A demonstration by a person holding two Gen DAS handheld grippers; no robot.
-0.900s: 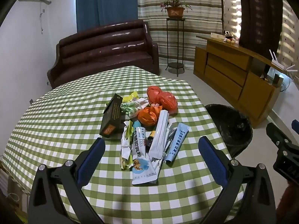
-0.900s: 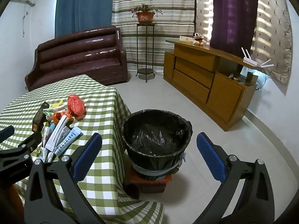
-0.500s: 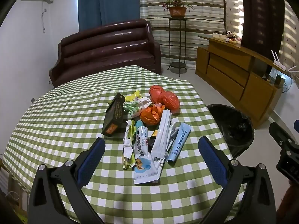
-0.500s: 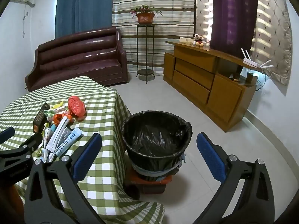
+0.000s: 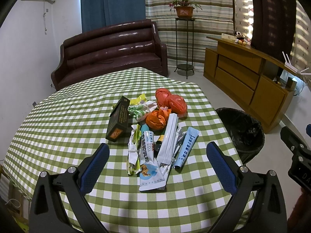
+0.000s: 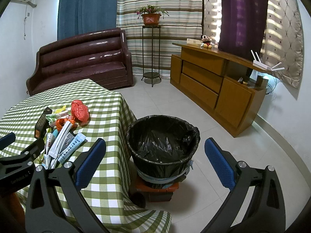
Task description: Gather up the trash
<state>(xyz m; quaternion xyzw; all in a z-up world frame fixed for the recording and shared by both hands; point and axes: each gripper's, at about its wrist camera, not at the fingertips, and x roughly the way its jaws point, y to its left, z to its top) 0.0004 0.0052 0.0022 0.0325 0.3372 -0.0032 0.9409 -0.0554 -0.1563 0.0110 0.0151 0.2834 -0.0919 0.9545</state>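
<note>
A heap of trash lies on the green checked table (image 5: 58, 128): a dark box (image 5: 118, 120), red plastic bags (image 5: 171, 101), an orange wrapper (image 5: 156, 119), a white pouch (image 5: 168, 138), a light blue tube (image 5: 187, 144) and a toothpaste tube (image 5: 148, 155). My left gripper (image 5: 157, 164) hovers open just short of the heap, nothing between its fingers. My right gripper (image 6: 154, 159) stands open above the floor, facing the black-lined bin (image 6: 163, 147) beside the table (image 6: 108, 120). The heap (image 6: 62, 130) also shows in the right wrist view.
A brown leather sofa (image 5: 110, 52) stands behind the table. A wooden sideboard (image 6: 215, 81) runs along the right wall, and a plant stand (image 6: 151, 54) is at the back. The bin (image 5: 241, 132) rests on a box on the tiled floor (image 6: 204, 128).
The left gripper has drifted a little, so the trash heap sits slightly lower and more to the right in its view. The right gripper has barely moved.
</note>
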